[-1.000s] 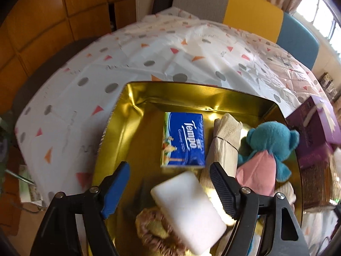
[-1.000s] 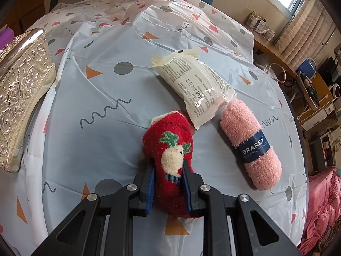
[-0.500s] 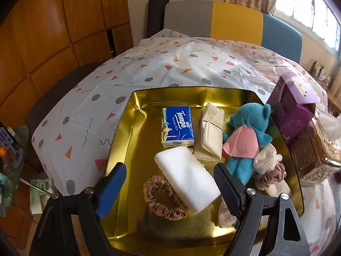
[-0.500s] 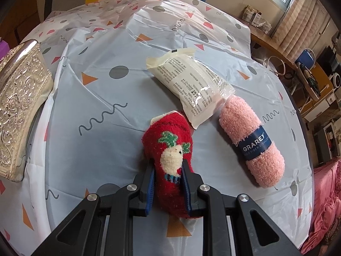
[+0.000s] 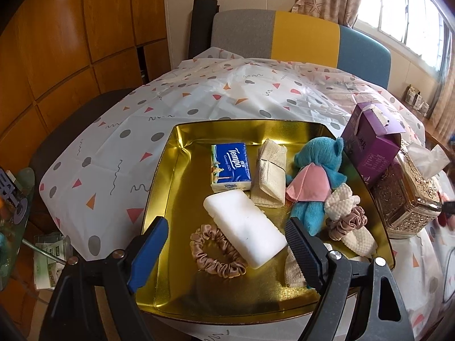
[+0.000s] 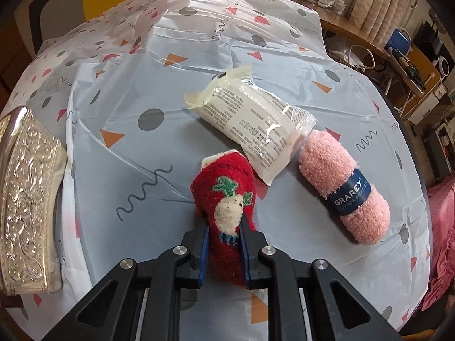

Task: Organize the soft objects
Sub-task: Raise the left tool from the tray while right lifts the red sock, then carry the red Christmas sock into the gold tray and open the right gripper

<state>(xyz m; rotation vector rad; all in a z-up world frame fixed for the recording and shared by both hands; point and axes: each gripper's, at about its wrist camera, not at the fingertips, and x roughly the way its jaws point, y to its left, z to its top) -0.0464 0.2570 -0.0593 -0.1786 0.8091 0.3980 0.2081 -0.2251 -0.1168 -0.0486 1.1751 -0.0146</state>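
Observation:
My left gripper [image 5: 226,228] stands open above the near part of a gold tray [image 5: 167,170]. In the tray lie a white sponge [image 5: 244,224], a beige scrunchie [image 5: 216,253], a blue Tempo tissue pack [image 5: 230,166], a beige folded cloth [image 5: 271,174], a teal plush toy [image 5: 315,176] and a cream and brown scrunchie [image 5: 345,216]. The sponge lies below the left gripper's fingers, untouched. My right gripper [image 6: 223,218] is shut on a red Christmas sock [image 6: 224,187], pinching its near end. Beside the sock lie a white plastic-wrapped pack [image 6: 253,122] and a pink rolled dishcloth [image 6: 341,184].
A purple box [image 5: 369,145] and an ornate silver tissue box [image 5: 406,196] stand right of the tray; the tissue box [image 6: 25,213] also shows at the left of the right wrist view. A chair [image 5: 298,37] stands behind the patterned tablecloth [image 5: 199,99].
The left gripper has pulled back and up from the tray, so the whole tray now shows. The right gripper has rolled slightly and squeezed the red sock tighter.

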